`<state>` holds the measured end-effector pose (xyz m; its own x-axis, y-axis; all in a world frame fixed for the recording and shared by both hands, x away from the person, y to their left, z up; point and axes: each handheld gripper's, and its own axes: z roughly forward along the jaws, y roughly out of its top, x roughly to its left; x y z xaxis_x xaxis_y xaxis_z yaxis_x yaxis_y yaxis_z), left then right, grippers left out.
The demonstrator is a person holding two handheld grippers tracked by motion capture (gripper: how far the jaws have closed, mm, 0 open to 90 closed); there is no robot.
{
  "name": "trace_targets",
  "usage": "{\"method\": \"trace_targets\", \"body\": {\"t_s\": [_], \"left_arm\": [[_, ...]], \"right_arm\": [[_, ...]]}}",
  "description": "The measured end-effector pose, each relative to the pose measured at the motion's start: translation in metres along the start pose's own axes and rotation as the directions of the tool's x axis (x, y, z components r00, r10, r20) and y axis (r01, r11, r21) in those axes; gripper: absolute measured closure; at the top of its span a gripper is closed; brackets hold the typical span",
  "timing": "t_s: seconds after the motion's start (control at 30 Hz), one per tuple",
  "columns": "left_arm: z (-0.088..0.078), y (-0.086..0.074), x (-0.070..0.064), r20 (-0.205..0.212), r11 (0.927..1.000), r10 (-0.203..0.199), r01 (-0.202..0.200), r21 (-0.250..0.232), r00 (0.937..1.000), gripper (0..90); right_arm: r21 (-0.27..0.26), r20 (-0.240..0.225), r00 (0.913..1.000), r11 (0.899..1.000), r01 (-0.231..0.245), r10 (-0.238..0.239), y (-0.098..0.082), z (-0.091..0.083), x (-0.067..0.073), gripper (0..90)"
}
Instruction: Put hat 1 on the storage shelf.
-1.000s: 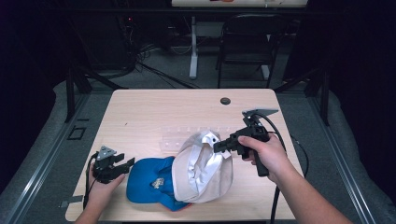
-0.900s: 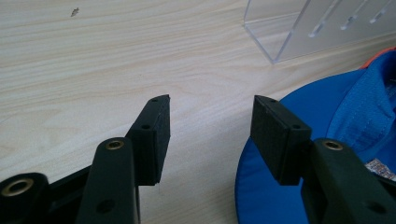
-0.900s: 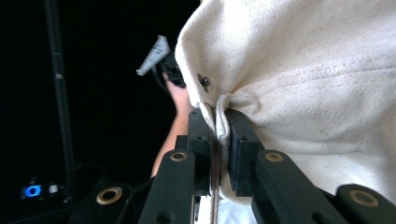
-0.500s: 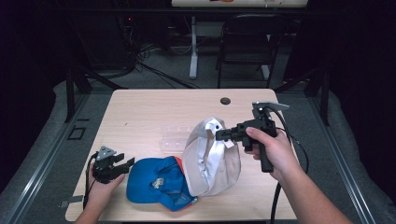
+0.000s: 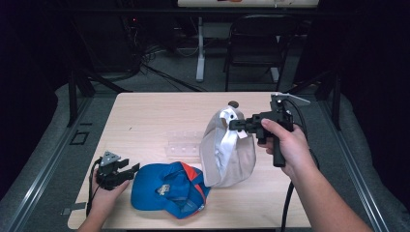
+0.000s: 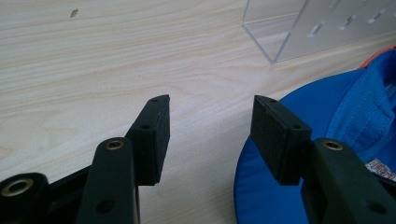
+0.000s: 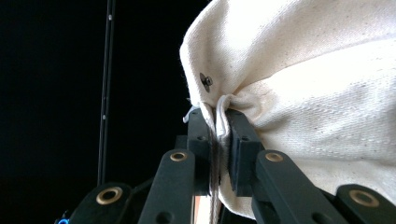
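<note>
High view: the right gripper (image 5: 235,124) grasps the white cap (image 5: 227,154), lifted above the counter (image 5: 145,121) beside the blue cap (image 5: 167,188). Left gripper view: the left gripper (image 6: 210,109) is released, jaws apart beside the blue cap's brim. Right gripper view: the jaws clamp white fabric.

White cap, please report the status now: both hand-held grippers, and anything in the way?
Right hand-held gripper shut on white cap, cap hanging above table. Left hand-held gripper open beside blue cap. Clear plastic stand close behind.

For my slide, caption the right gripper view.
Right gripper pinching the cream cap by a fold of its fabric.
</note>
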<state>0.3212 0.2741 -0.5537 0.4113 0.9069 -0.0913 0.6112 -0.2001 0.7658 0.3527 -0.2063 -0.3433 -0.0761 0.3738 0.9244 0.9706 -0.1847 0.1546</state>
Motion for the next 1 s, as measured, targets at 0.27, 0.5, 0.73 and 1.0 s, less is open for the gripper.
{"method": "trace_targets", "body": {"t_s": [0.27, 0.5, 0.73, 1.0], "left_arm": [[0.000, 0.000, 0.000, 0.000, 1.0000, 0.000, 0.000, -0.003, 1.0000, 47.9], [0.000, 0.000, 0.000, 0.002, 1.0000, -0.004, 0.004, -0.005, 1.0000, 47.9], [0.001, 0.000, 0.000, 0.004, 1.0000, -0.001, 0.001, -0.001, 1.0000, 47.8], [0.002, 0.001, 0.001, 0.007, 1.0000, -0.002, 0.002, -0.003, 1.0000, 47.8]], "right_arm": [[-0.035, -0.002, 1.0000, 0.999, -0.005, 0.005, 0.014, 0.007, 0.010, 82.0], [-0.070, 0.005, 1.0000, 0.998, -0.003, 0.003, 0.029, 0.013, 0.021, 82.0], [-0.093, 0.014, 0.9998, 0.996, -0.009, 0.011, 0.044, 0.024, 0.027, 82.0], [-0.112, 0.017, 0.9995, 0.993, -0.023, 0.025, 0.058, 0.039, 0.032, 81.9]]}}
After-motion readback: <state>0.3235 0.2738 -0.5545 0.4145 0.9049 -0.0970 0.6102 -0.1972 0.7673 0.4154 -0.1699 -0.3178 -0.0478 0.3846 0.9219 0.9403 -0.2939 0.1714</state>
